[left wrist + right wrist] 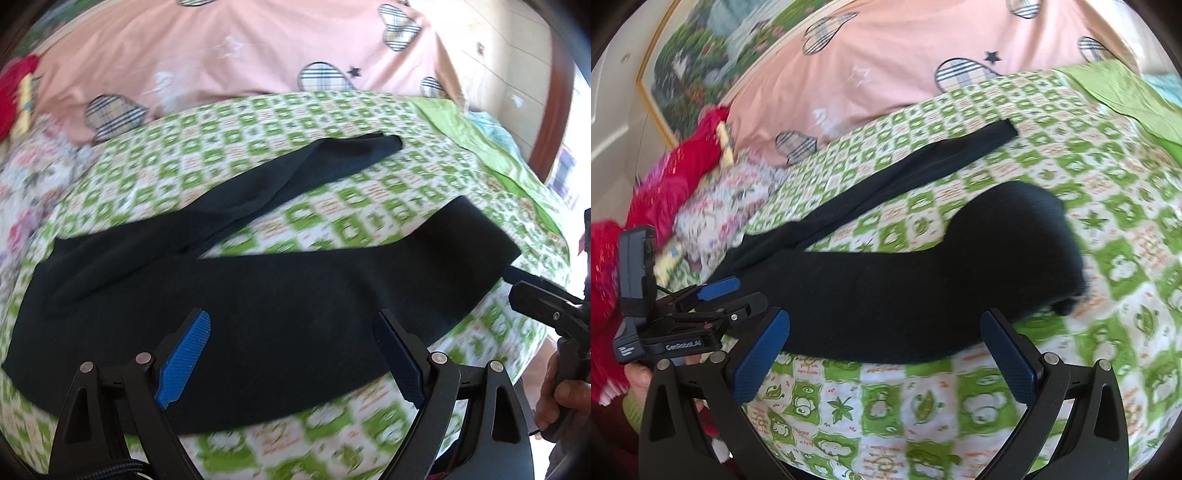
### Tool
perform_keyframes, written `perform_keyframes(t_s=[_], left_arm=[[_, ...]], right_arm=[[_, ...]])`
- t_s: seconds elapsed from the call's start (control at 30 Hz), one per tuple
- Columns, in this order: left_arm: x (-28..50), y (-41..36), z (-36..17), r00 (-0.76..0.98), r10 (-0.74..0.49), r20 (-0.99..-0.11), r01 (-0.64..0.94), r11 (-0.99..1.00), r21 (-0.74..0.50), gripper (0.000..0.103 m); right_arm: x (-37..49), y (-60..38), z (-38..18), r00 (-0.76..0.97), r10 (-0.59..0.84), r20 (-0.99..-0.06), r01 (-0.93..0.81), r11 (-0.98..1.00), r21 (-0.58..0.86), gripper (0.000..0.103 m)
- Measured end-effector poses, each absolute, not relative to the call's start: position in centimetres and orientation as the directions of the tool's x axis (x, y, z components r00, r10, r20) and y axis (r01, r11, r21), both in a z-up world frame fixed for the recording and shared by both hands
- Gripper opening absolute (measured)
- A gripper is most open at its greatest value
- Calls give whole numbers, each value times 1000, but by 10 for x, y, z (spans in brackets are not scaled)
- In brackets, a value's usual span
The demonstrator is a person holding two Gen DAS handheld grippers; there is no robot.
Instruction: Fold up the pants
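Pants (pixel 258 295): dark, laid out flat on the green-and-white checked bedspread (pixel 332 122). The 2 legs are splayed in a V; the far leg (pixel 295 173) runs off toward the pink pillow (pixel 221 48), and the near leg (pixel 424 251) lies across the front of the bed. No fold made yet, by the look of it.

Left gripper (pixel 291 354): hangs over the wide waist end, fingers (pixel 184 354) spread apart, nothing between them. Cannot tell whether the tips touch the cloth.

Right gripper (pixel 886 358): hangs at the near edge of the near leg, close to its cuff (pixel 1056 258), fingers also spread apart and empty. From the left camera, its tip appears just beside the cuff end.

Judged step: bring 1 leg onto the other, halving the pants lengthwise.

How to do it well:
1. Pinch both layers of cloth, not only the top one, and leave the bedspread out of the bite.
2. Left takes the waist edge on the near side; right takes the near cuff. Close both before lifting.
3. Lift low and carry both ends together, so the leg stays taut and does not sag in the middle.
4. Lay the near leg along the line of the far leg, matching the cuffs.

Risk: the far leg looks narrow and partly twisted; it may need flattening for the edges to match.
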State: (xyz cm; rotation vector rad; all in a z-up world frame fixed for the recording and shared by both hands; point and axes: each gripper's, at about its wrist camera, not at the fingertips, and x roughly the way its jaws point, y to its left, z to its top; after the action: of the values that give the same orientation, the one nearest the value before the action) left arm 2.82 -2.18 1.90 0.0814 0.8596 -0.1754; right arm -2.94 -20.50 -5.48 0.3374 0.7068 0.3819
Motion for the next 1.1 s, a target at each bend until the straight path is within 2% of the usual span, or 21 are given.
perform_keyframes(t_s=[0.23, 0.4, 0.63, 0.7, 0.73, 0.8, 0.83, 0.87, 0.9, 0.93, 1.03, 1.1], left_arm=[[71, -69, 27, 576, -224, -786, 353, 936, -8, 90], [113, -111, 25, 483, -308, -819, 477, 878, -49, 90], [162, -170, 6, 302, -391, -869, 611, 780, -138, 90], [170, -186, -4, 238, -408, -882, 645, 745, -171, 90], [172, -192, -8, 215, -412, -885, 655, 734, -182, 87], [175, -204, -19, 156, -422, -893, 680, 702, -213, 61], [176, -210, -24, 130, -417, -900, 688, 691, -221, 30], [177, -215, -28, 128, -401, -907, 693, 691, -208, 16], [176, -219, -29, 132, -400, -907, 698, 687, -202, 15], [175, -222, -25, 146, -412, -900, 704, 682, -198, 8], [168, -229, -9, 167, -464, -870, 726, 655, -210, 8], [167, -233, -9, 175, -462, -869, 730, 653, -201, 8]], right_arm=[[-30, -247, -58, 719, 445, -533, -147, 848, 510, 101], [-19, -268, -72, 701, 482, -526, -92, 792, 604, 84], [-1, -292, -89, 703, 545, -457, -35, 668, 744, 74], [1, -297, -92, 712, 548, -440, -23, 644, 765, 65], [2, -300, -95, 717, 545, -434, -17, 636, 772, 60], [2, -304, -98, 725, 538, -431, -10, 634, 773, 39], [1, -306, -100, 730, 528, -434, -5, 638, 770, 33], [0, -309, -100, 737, 516, -437, 3, 644, 765, 19], [-2, -312, -100, 742, 509, -435, 3, 647, 762, 11], [-5, -316, -96, 755, 492, -433, 3, 659, 752, 8], [-16, -324, -74, 793, 433, -429, -23, 725, 688, 7], [-16, -324, -66, 788, 398, -470, -18, 778, 628, 7]])
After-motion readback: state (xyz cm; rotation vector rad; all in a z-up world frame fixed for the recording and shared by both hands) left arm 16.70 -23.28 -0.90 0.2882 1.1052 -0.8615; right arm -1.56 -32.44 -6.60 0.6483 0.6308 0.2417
